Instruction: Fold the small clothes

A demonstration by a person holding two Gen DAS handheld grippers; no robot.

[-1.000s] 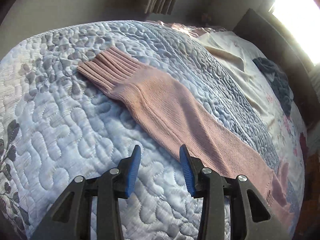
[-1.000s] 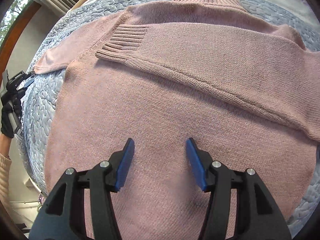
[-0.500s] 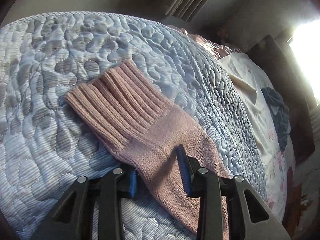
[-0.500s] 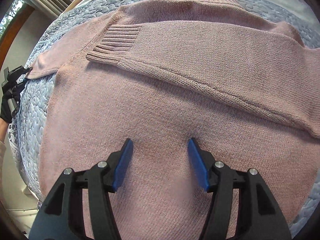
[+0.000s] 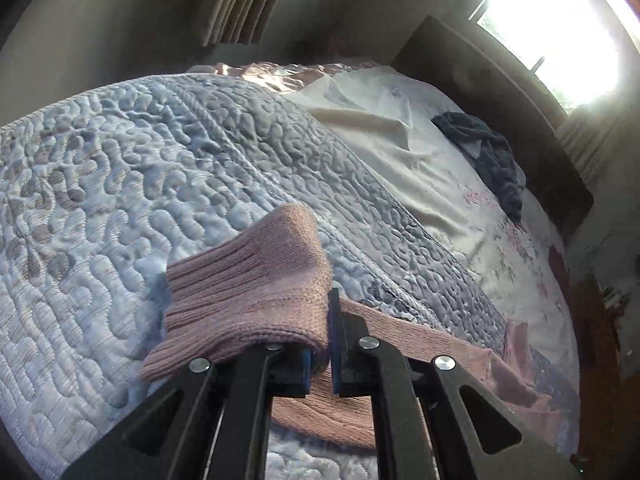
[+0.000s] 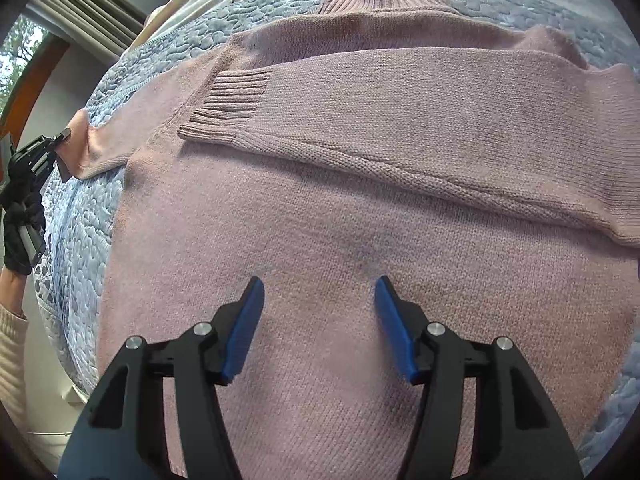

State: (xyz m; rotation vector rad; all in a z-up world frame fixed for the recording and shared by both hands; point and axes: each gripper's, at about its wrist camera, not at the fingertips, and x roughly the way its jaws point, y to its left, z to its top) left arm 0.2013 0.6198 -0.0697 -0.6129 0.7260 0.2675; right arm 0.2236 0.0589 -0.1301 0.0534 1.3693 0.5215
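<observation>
Since a second ago the left gripper (image 5: 320,354) has closed its fingers on the pink sweater's ribbed cuff (image 5: 248,292), lifted off the quilted bedspread (image 5: 120,184). Right gripper (image 6: 319,322) hovers, fingers wide, over the pink sweater (image 6: 340,216); folded sleeve (image 6: 400,120) at 12 o'clock.

Bed (image 5: 420,184) spread with a pale blue quilted coverlet (image 5: 120,184), stitched in a wavy pattern. Pink knitted sweater (image 6: 360,208) lies flat on the coverlet, one sleeve folded across its chest. Beyond the coverlet: cream sheet (image 5: 380,120), a crumpled dark blue-grey garment (image 5: 492,156) on it.
</observation>
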